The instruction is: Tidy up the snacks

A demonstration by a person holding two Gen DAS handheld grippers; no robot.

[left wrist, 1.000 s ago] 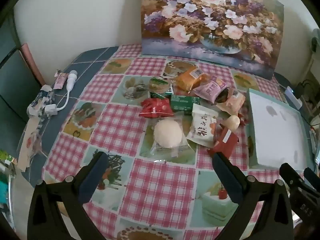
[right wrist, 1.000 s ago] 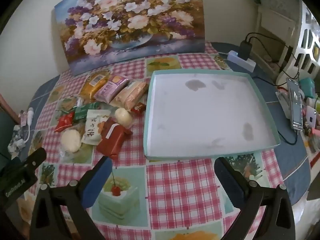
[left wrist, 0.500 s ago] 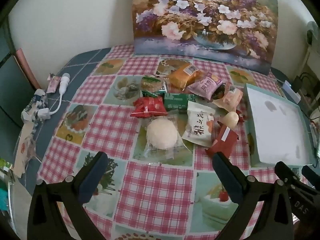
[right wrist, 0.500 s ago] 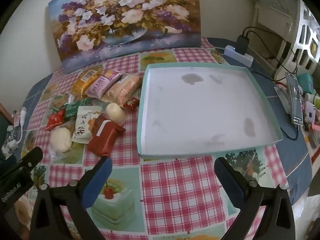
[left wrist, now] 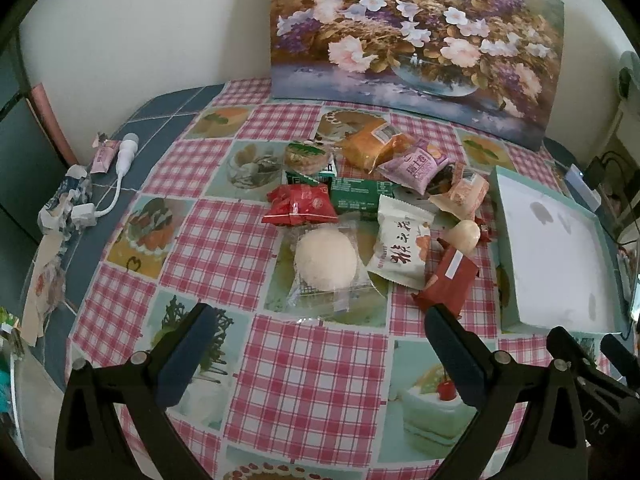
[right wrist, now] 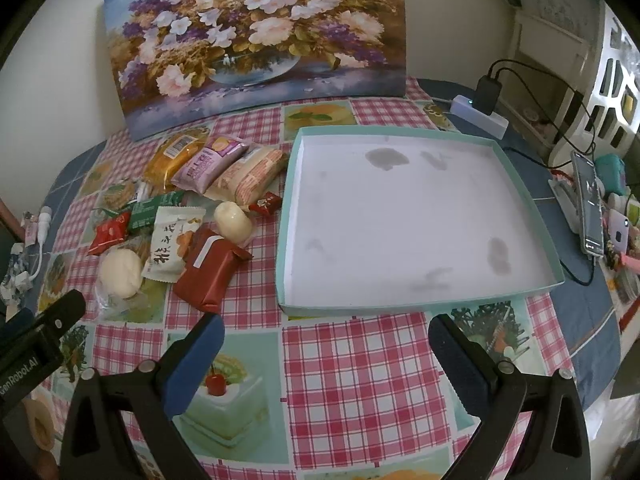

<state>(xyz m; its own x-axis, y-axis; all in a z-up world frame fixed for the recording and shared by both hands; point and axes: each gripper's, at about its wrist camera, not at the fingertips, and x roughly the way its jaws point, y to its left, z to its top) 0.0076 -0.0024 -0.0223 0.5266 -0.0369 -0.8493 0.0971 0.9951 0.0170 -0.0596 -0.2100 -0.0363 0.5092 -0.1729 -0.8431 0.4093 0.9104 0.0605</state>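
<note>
Several wrapped snacks lie in a loose heap on the checked tablecloth: a round white bun in clear wrap (left wrist: 326,264), a red packet (left wrist: 300,210), a green packet (left wrist: 358,196), a white packet with black writing (left wrist: 400,254) and a dark red packet (left wrist: 450,280). The same dark red packet (right wrist: 210,272) and a purple packet (right wrist: 210,164) show in the right wrist view. A shallow teal tray (right wrist: 520,184) with a white floor sits right of the heap, holding nothing. My left gripper (left wrist: 320,350) hovers open just short of the bun. My right gripper (right wrist: 326,354) hovers open before the tray's near edge.
A flower painting (left wrist: 416,36) leans on the wall behind the snacks. A white cable with adapter (left wrist: 120,176) and paper scraps lie at the table's left edge. A power strip with charger (right wrist: 486,110), a phone (right wrist: 588,202) and small clutter sit right of the tray.
Both views have drifted: the snack heap and tray sit slightly lower and nearer in the left wrist view, and have shifted left in the right wrist view. Both grippers stayed open.
</note>
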